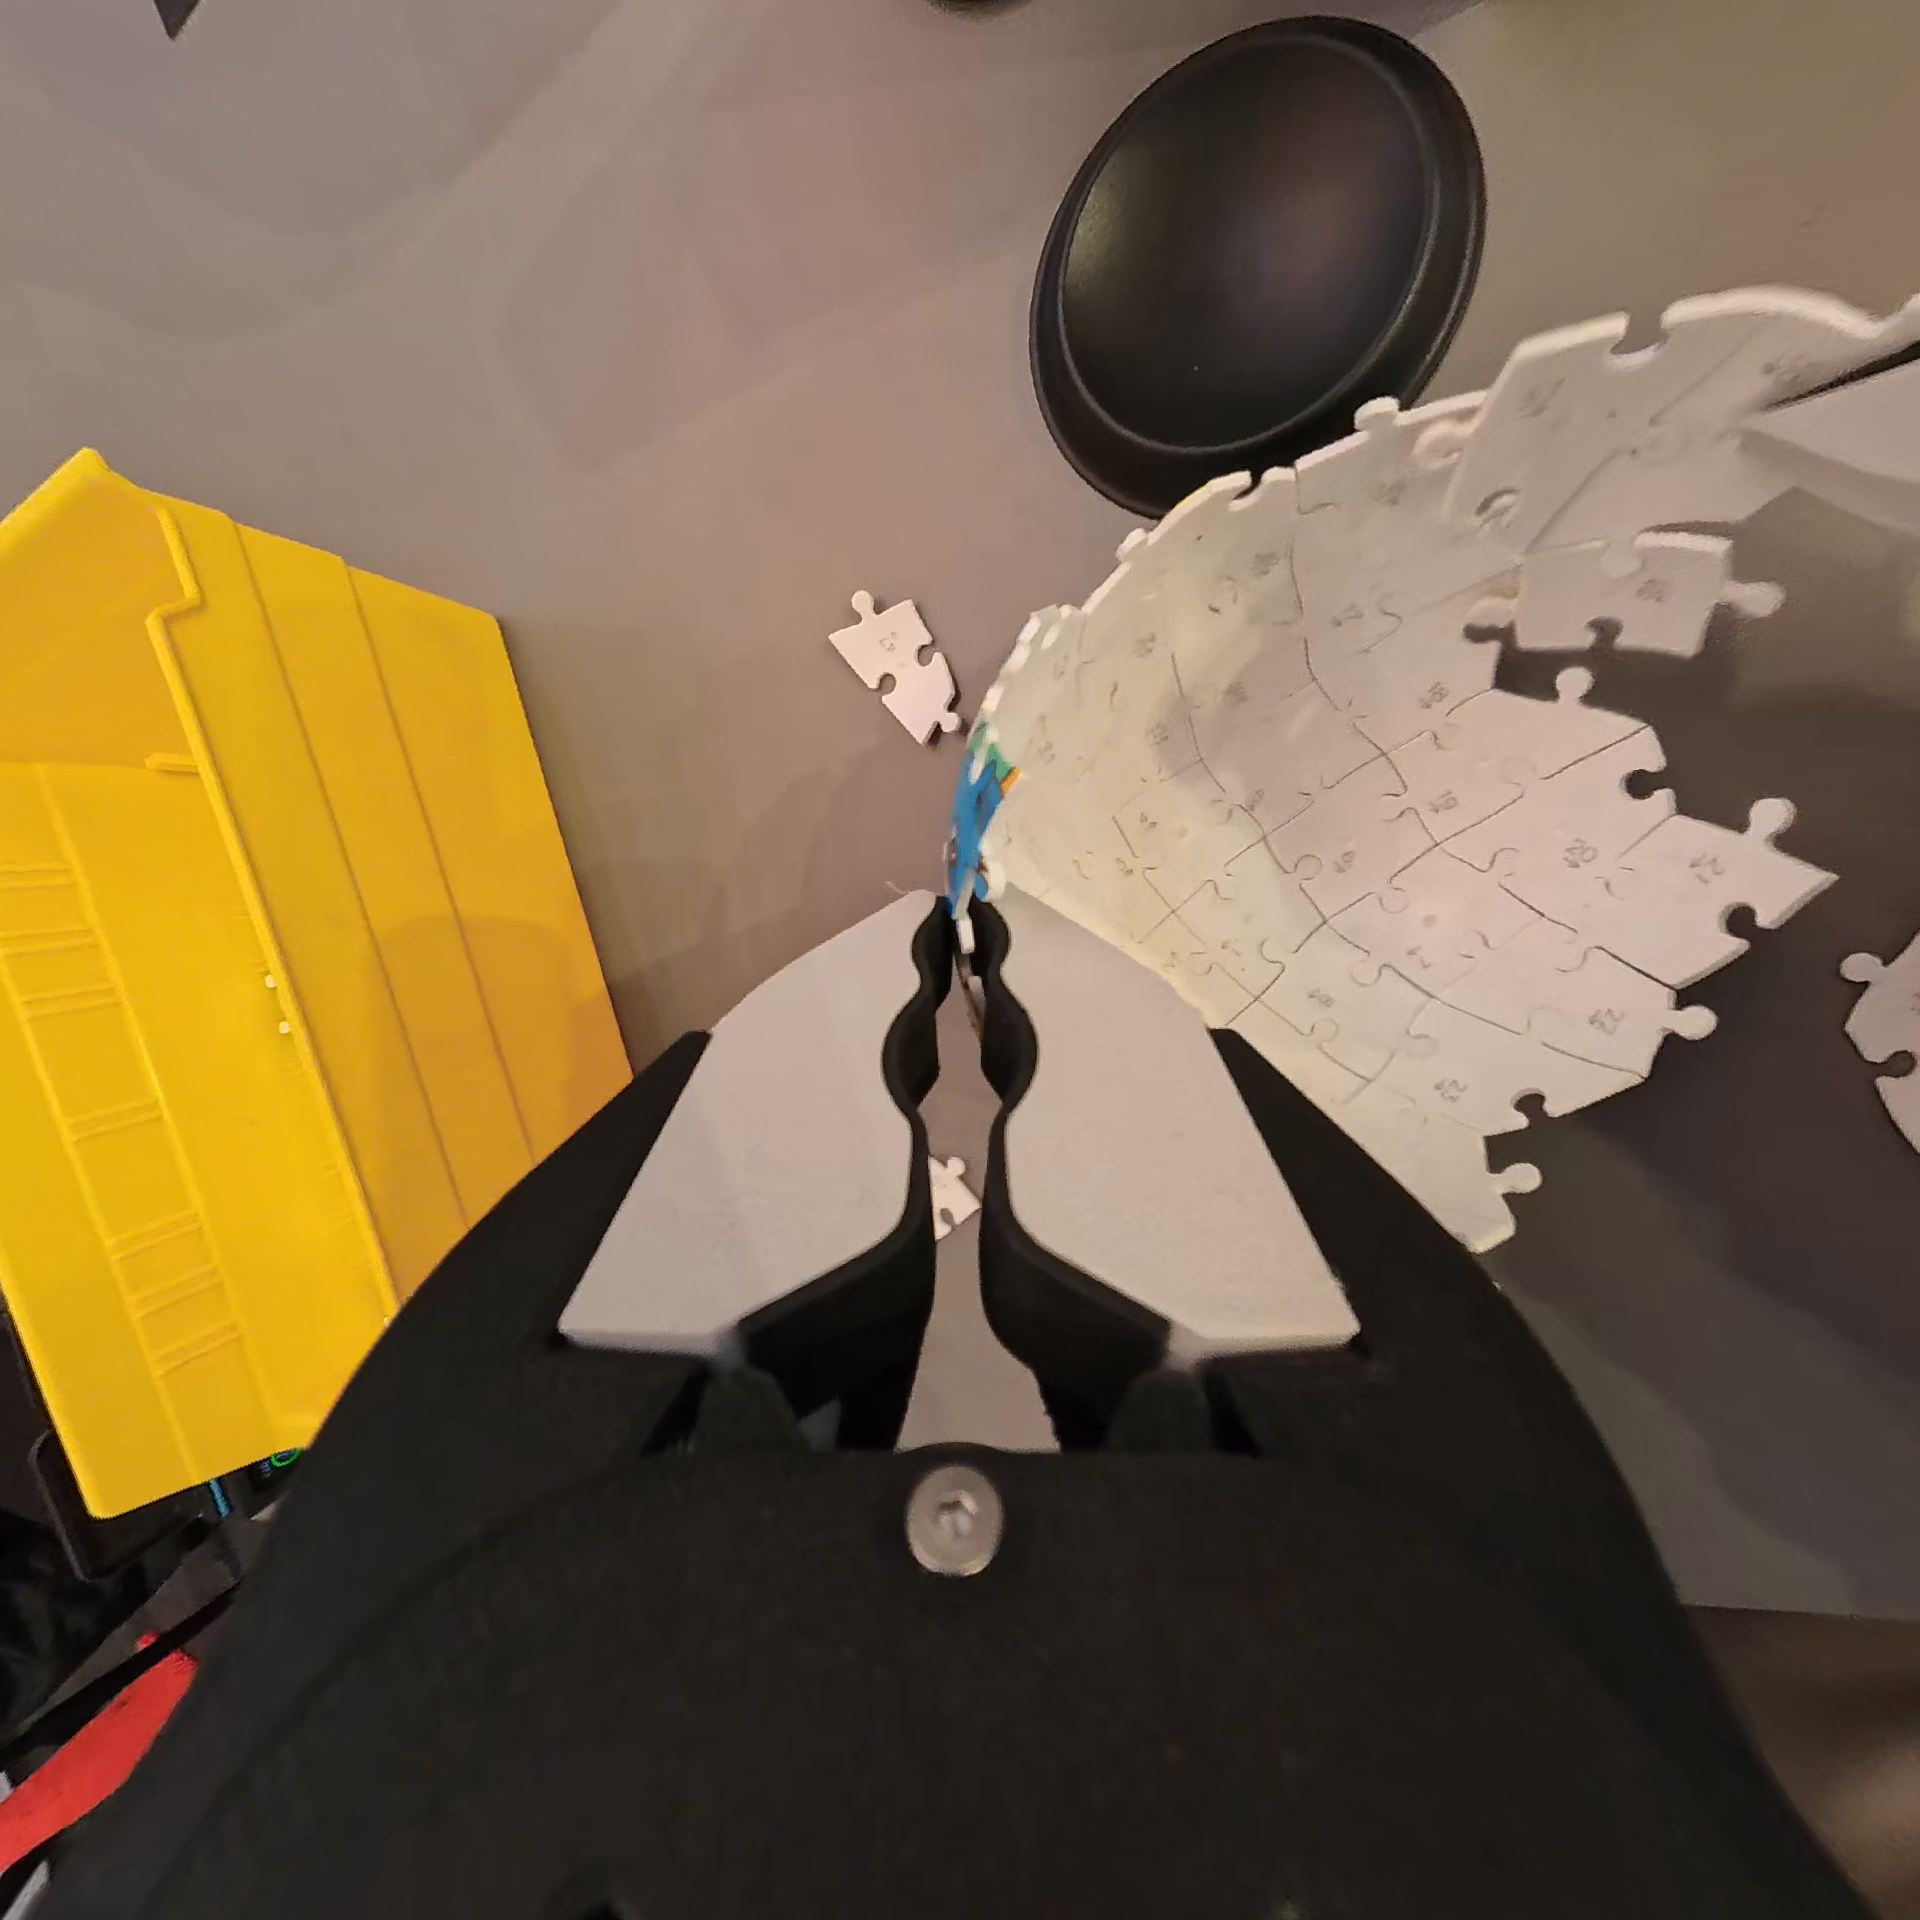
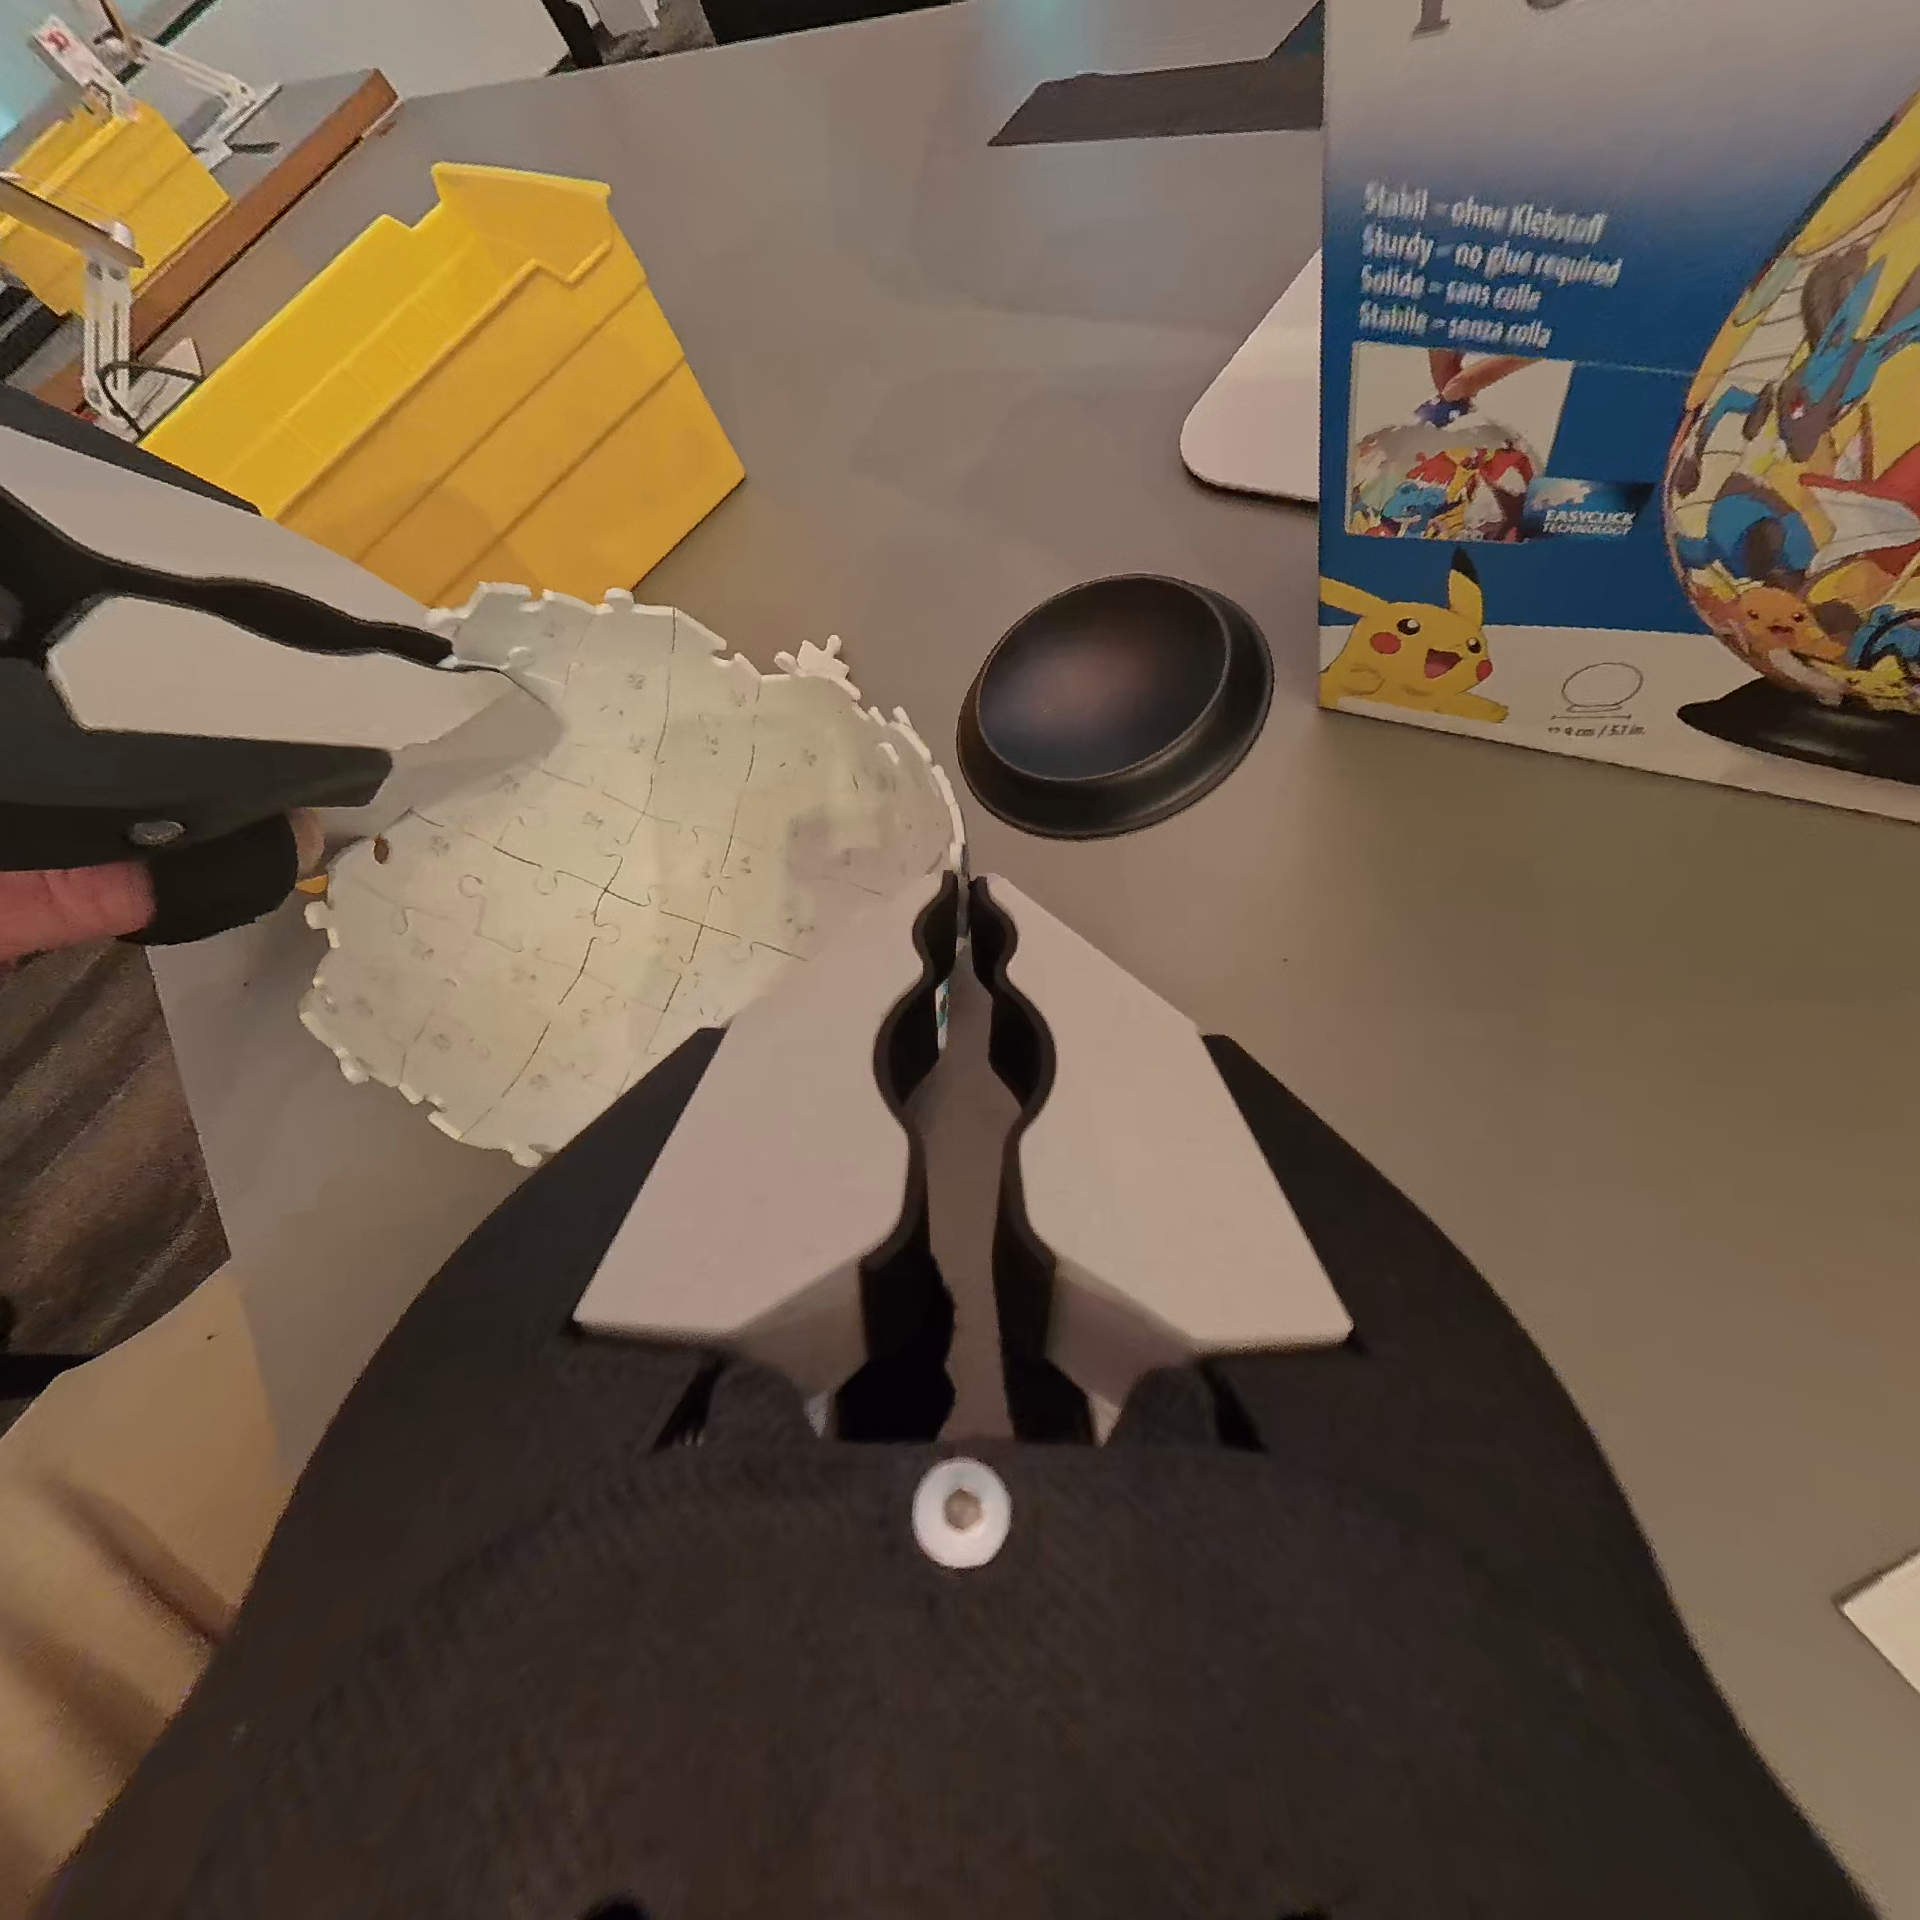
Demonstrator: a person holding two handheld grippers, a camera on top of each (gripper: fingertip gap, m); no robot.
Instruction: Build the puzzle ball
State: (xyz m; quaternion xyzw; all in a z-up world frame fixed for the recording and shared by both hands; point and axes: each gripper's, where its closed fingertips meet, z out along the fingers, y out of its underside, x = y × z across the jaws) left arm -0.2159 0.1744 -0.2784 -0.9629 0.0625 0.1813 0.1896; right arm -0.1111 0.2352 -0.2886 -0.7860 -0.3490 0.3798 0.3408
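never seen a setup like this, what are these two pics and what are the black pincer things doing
Each picture comes from a camera on a hand-held claw, looking along its two fingers. A person holds one per hand; no robot. The left claw and right claw are both shut on the edge of a half-built puzzle shell, white inside, lifted over the grey table. On the table: a black stand, a yellow bin, the puzzle box and a loose piece.
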